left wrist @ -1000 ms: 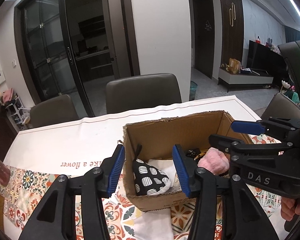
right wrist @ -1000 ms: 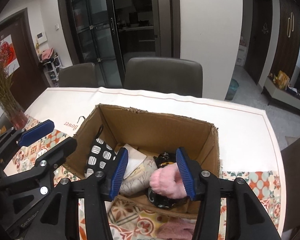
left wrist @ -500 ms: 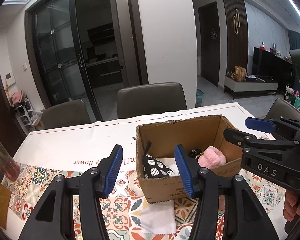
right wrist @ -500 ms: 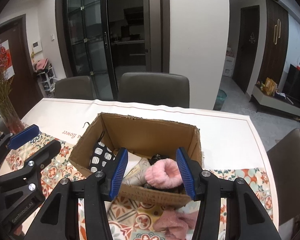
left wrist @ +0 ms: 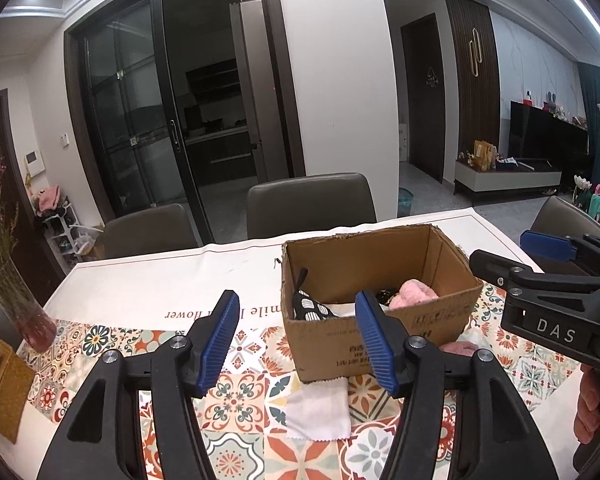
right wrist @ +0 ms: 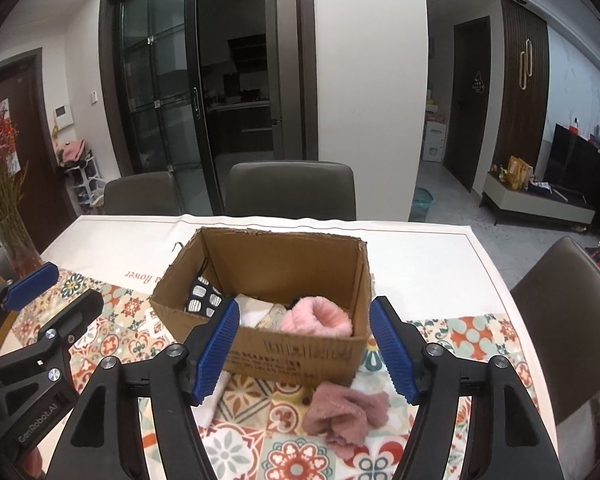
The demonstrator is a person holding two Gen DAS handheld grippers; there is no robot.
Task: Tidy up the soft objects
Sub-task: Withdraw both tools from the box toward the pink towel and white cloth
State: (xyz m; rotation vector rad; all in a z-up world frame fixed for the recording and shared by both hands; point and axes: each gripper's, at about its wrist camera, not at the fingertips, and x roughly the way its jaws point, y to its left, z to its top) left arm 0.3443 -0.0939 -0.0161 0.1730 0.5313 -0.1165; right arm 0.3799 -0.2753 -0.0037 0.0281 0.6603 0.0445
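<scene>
Here, fluffy pink sock [right wrist: 318, 316], crumpled mauve cloth [right wrist: 346, 416]

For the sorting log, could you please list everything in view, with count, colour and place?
Open cardboard box: one, brown, mid-table.
Fluffy rolled item: one, light pink, inside the box, near right.
Spotted fabric pouch: one, black and white, inside the box, left.
Folded cloths: white and cream, count unclear, inside the box, middle.
Crumpled fuzzy cloth: one, dusty pink, on the table before the box.
Flat cloth square: one, white, on the table before the box.
Glass vase of dried flowers: one, pink-tinted, table's left edge.
Padded chairs: at least three, grey-brown, around the table.
Left gripper: open, empty.
Right gripper: open, empty.
</scene>
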